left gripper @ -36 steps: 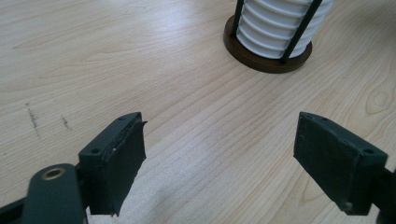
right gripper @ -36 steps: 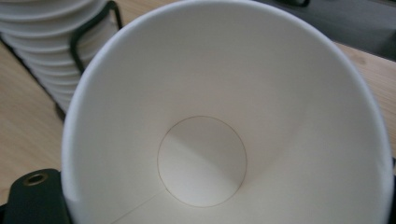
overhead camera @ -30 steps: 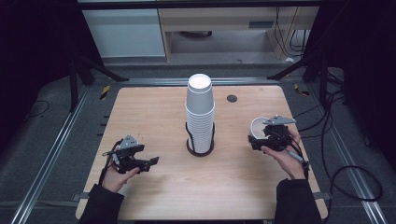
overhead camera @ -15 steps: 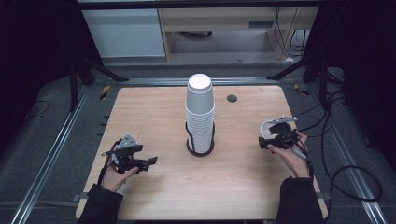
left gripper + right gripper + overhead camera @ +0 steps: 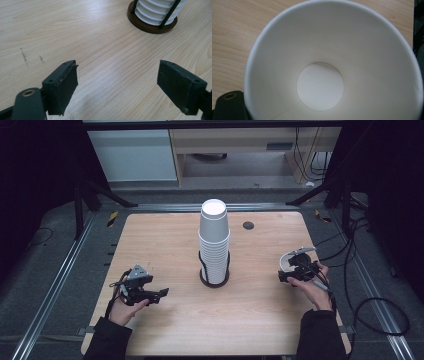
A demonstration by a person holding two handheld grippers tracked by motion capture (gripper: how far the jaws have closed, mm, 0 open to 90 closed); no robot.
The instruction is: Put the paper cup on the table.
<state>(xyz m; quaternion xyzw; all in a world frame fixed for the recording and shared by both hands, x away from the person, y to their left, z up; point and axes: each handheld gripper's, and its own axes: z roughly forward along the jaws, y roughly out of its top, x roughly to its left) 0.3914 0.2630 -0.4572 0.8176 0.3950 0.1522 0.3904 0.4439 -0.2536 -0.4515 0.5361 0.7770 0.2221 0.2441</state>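
Note:
A tall stack of white paper cups [image 5: 214, 240] stands upside down in a black wire holder with a round brown base [image 5: 152, 24] at the table's middle. My right gripper [image 5: 293, 270] is at the table's right side, shut on a single white paper cup [image 5: 287, 260]. In the right gripper view I look straight into that cup [image 5: 332, 62], down to its round bottom, and the cup hides the jaws. My left gripper [image 5: 159, 295] is near the front left. It stands open [image 5: 117, 66] just above bare wood and points toward the holder.
The wooden table [image 5: 165, 245] has a small dark round grommet [image 5: 248, 225] at the back right. Black cables [image 5: 360, 285] trail off the right edge. Metal rails [image 5: 60, 285] run along both sides below the table.
The right hand has shifted slightly right and turned the held cup, so its mouth no longer faces up. The left gripper has stayed in place.

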